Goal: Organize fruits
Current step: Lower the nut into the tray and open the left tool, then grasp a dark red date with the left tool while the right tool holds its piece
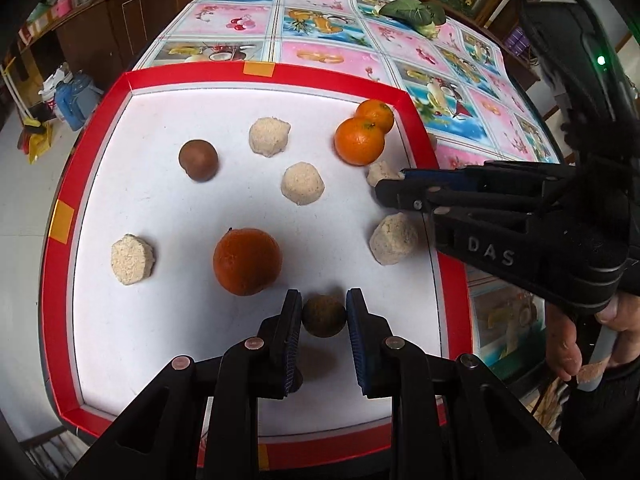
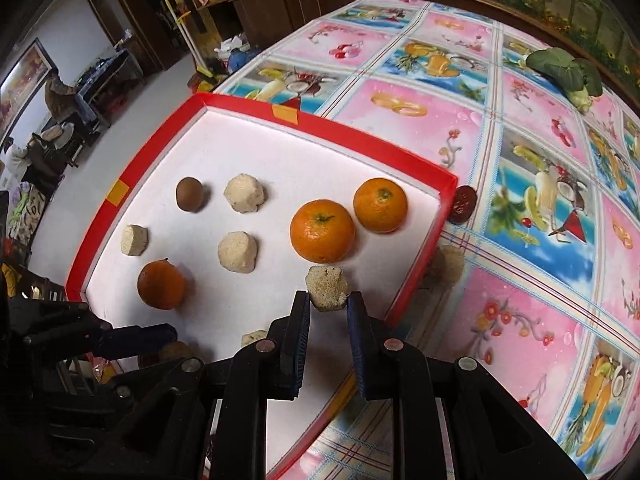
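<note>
The right tongs (image 1: pixel 390 184) bear the raised letters "DAS".

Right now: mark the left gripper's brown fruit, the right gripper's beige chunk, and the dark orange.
brown fruit (image 1: pixel 323 315), left wrist view, centre of its top face.
beige chunk (image 2: pixel 327 287), right wrist view, middle of its crumbly top.
dark orange (image 1: pixel 247 261), left wrist view, centre of its skin.
</note>
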Demonstrator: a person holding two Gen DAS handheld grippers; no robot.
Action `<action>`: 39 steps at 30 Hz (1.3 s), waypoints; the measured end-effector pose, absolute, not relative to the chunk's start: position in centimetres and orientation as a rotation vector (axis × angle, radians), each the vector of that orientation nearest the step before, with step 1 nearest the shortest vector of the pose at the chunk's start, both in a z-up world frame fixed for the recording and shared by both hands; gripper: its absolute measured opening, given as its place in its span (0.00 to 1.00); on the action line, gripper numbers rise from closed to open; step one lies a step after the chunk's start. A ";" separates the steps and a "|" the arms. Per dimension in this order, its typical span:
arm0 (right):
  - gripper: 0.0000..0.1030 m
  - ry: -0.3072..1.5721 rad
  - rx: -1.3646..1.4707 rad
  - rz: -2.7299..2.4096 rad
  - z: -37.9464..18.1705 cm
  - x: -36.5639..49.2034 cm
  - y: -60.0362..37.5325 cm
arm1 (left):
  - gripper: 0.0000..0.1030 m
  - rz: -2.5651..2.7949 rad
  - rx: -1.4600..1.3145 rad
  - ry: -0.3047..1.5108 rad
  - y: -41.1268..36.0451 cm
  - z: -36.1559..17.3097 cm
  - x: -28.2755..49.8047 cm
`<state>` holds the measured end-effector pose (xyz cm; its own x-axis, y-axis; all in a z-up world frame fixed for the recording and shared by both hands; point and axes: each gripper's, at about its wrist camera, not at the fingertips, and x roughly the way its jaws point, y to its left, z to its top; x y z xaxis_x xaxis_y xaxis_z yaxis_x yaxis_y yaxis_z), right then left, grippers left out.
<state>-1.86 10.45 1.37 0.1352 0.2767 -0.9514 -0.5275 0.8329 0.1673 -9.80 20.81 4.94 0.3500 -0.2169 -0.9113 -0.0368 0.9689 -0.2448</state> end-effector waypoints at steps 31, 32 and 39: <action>0.25 1.266 -0.022 0.600 0.2 2.7 2.2 | 0.45 -0.149 -0.282 1.109 16.9 8.6 -8.6; 0.24 1.265 -0.036 0.592 0.1 2.8 2.4 | 0.45 -0.149 -0.280 1.107 16.7 8.7 -8.5; 0.12 1.252 -0.087 0.611 0.2 2.1 2.7 | 0.45 -0.163 -0.251 1.093 15.4 9.6 -7.1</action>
<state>2.10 2.66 0.16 0.1771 0.3850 -0.9058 -0.4774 0.8384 0.2631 -7.11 15.38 9.65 0.4518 -0.2530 -0.8555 0.0068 0.9599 -0.2803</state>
